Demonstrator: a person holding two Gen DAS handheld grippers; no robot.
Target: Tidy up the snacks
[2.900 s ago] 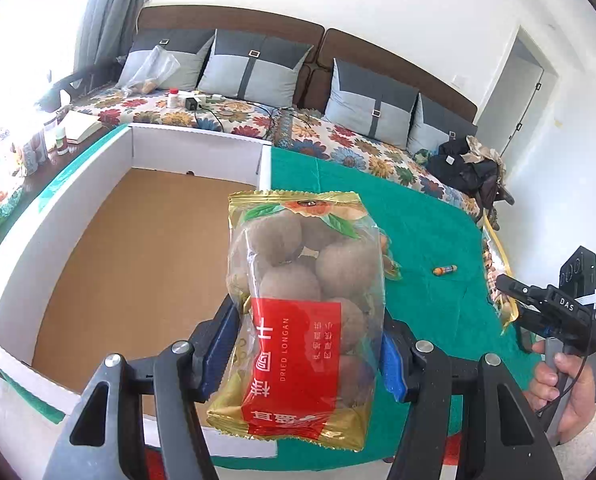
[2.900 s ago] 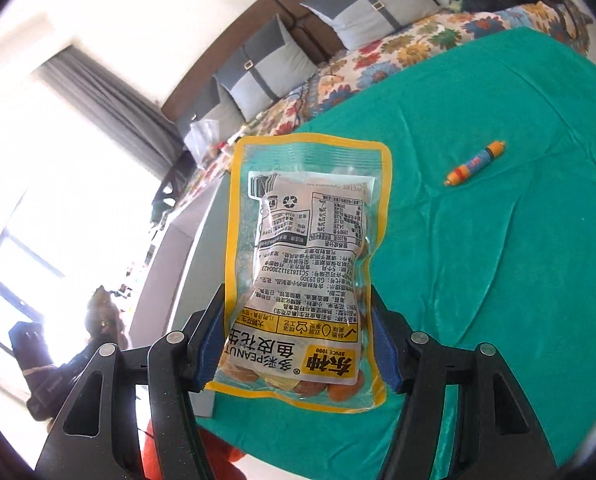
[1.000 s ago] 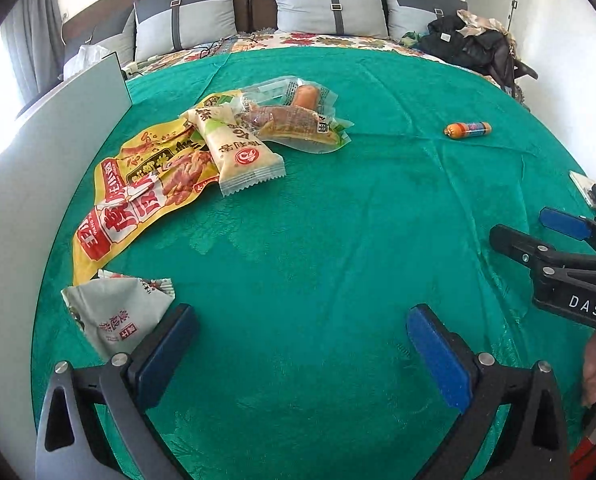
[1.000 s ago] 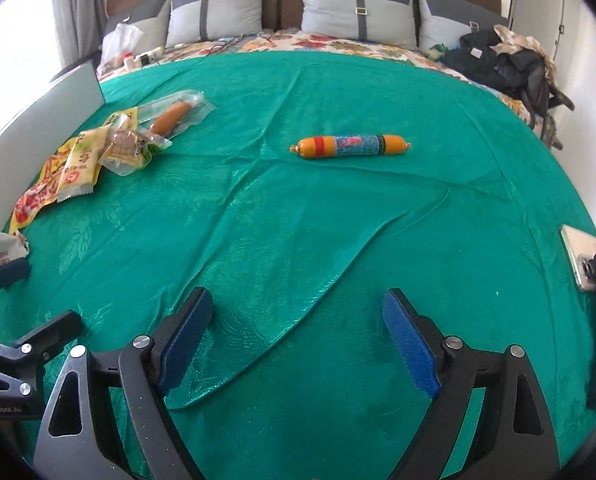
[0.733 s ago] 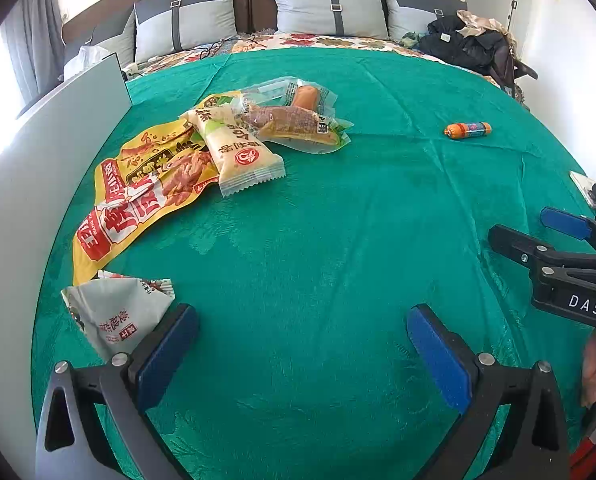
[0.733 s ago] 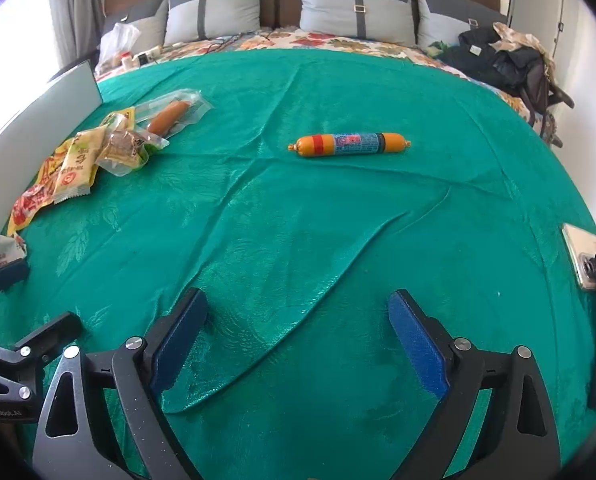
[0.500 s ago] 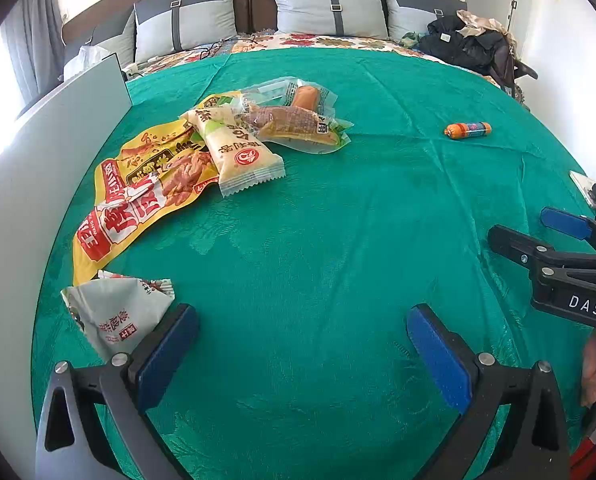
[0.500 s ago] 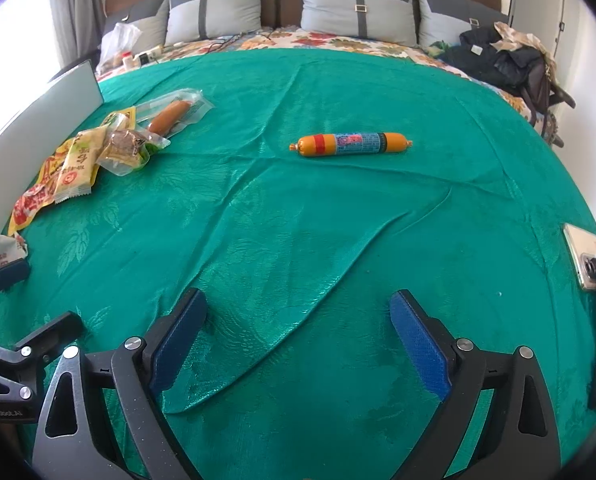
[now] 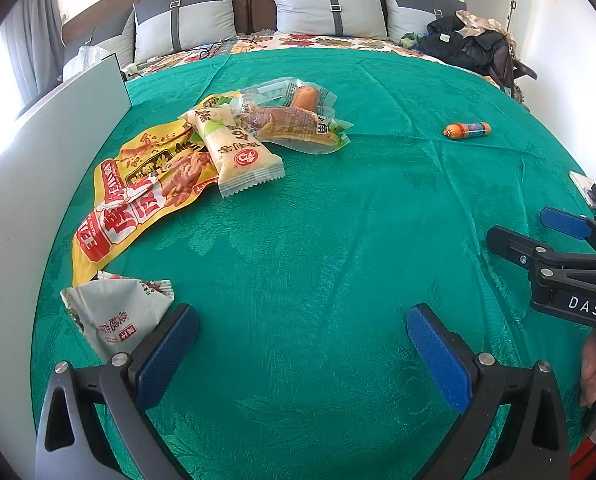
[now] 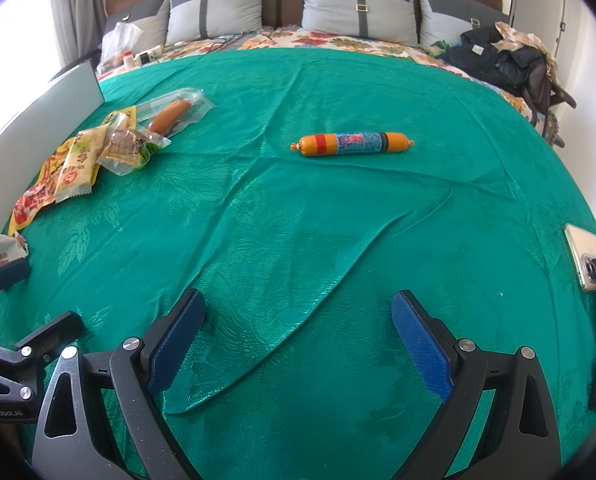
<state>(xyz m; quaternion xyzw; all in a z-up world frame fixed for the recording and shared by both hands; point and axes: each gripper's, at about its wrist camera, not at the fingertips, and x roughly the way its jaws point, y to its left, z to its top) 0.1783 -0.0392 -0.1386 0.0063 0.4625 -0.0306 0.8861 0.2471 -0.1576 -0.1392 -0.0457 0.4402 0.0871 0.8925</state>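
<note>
Both grippers hang over a green cloth (image 9: pixel 338 220) spread on a bed. My left gripper (image 9: pixel 301 314) is open and empty, and a small white-grey packet (image 9: pixel 114 316) lies just beside its left finger. Further off lie a yellow-red packet (image 9: pixel 138 196), a cream packet (image 9: pixel 238 148), a clear pack of brown food (image 9: pixel 294 124) and a wrapped sausage (image 9: pixel 304 96). My right gripper (image 10: pixel 298 298) is also open, with only cloth between its fingers. An orange sausage stick (image 10: pixel 352 143) lies alone ahead of it.
The white wall of a box (image 9: pixel 38 160) runs along the cloth's left edge. A phone (image 10: pixel 584 256) lies at the right edge. Grey pillows (image 9: pixel 330 4) line the headboard, with a dark heap of bags and clothes (image 9: pixel 466 44) at the far right.
Almost three seconds ago the left gripper held a dried longan bag over the box and the right held a peanut bag; both are now empty. Lately the right jaws spread slightly.
</note>
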